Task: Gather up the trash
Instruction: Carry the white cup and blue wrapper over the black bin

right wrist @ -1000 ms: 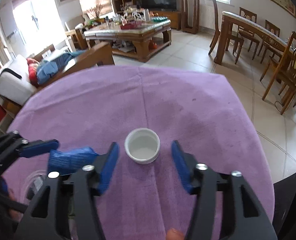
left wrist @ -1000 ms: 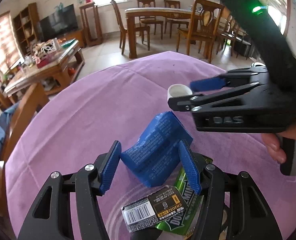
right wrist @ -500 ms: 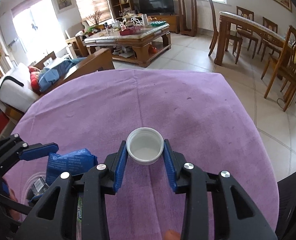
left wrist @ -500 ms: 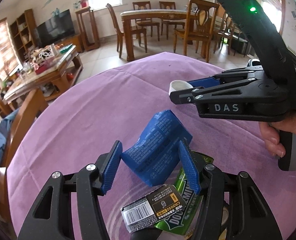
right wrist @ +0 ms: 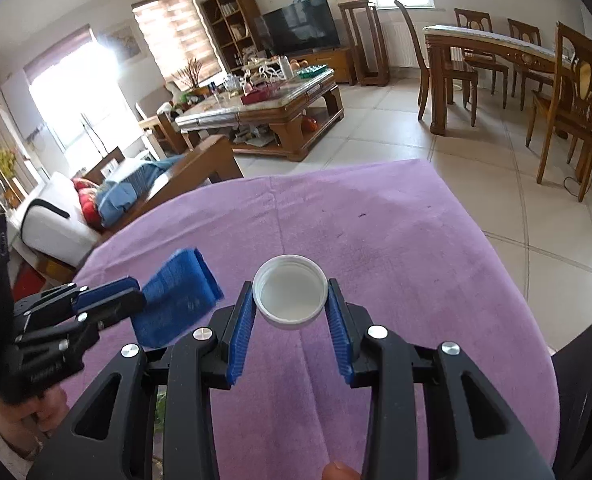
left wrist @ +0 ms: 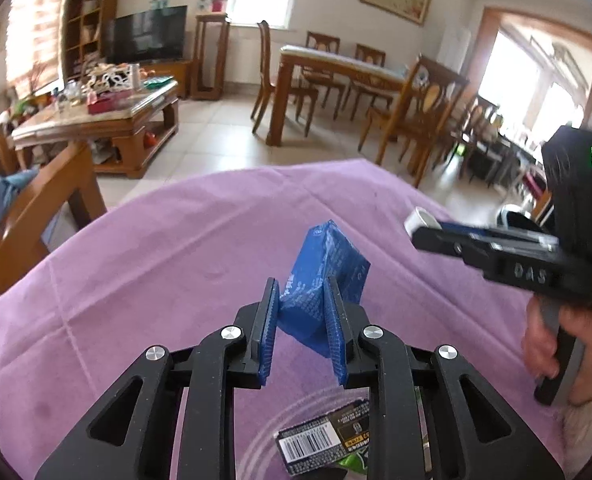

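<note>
Left tongs (left wrist: 301, 320): clamping one blue wrapper (left wrist: 323, 280), lifted above the purple bench (left wrist: 156, 264).
Right tongs (right wrist: 290, 322): clamping one white cap (right wrist: 290, 292), also lifted.
Clear dish (left wrist: 264, 436) at 6 o'clock in the left view: holding one black barcoded packet (left wrist: 320, 438) and one green wrapper (left wrist: 354, 462).
Progress, as judged: two pieces collected, two being carried, both awaiting dropping; no other loose trash showing.
</note>
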The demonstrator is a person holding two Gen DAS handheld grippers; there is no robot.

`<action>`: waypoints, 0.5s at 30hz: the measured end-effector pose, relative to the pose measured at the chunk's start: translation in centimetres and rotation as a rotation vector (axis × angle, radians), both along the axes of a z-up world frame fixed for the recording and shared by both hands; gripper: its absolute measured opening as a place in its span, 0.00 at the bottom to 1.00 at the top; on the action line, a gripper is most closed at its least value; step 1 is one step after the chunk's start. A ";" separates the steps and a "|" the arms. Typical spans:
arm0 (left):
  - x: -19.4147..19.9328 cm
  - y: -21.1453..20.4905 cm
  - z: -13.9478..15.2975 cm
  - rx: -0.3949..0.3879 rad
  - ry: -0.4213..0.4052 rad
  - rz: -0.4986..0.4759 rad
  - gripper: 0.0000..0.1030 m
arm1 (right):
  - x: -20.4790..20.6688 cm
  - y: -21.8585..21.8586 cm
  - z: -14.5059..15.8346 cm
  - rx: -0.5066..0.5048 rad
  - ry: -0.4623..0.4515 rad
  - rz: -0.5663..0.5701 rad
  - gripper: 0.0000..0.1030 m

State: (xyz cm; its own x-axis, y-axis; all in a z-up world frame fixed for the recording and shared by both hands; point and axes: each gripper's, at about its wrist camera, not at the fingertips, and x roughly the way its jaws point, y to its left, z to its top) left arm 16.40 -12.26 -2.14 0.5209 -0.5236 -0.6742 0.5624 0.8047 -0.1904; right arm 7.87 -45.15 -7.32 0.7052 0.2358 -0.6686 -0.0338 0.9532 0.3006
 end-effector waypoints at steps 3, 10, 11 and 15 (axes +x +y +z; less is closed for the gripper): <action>0.1 0.3 0.3 -0.021 -0.007 0.013 0.22 | -0.9 -0.2 0.4 0.025 -0.014 -0.003 0.34; -1.2 -0.7 2.0 -0.085 -0.008 -0.023 0.22 | -4.9 -0.8 2.2 0.029 -0.060 -0.010 0.34; -1.9 -1.4 2.4 -0.101 -0.005 -0.044 0.22 | -5.8 -1.3 2.6 0.023 -0.071 -0.020 0.34; -4.6 -4.3 3.7 -0.126 -0.004 -0.116 0.19 | -9.5 -4.4 4.1 0.018 -0.111 -0.101 0.34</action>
State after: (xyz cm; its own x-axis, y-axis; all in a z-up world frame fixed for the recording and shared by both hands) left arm 11.85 -16.59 1.52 0.4547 -0.6608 -0.5972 0.6509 0.7042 -0.2835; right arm -1.61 -49.57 -3.19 0.7954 0.1711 -0.5814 0.0284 0.9477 0.3178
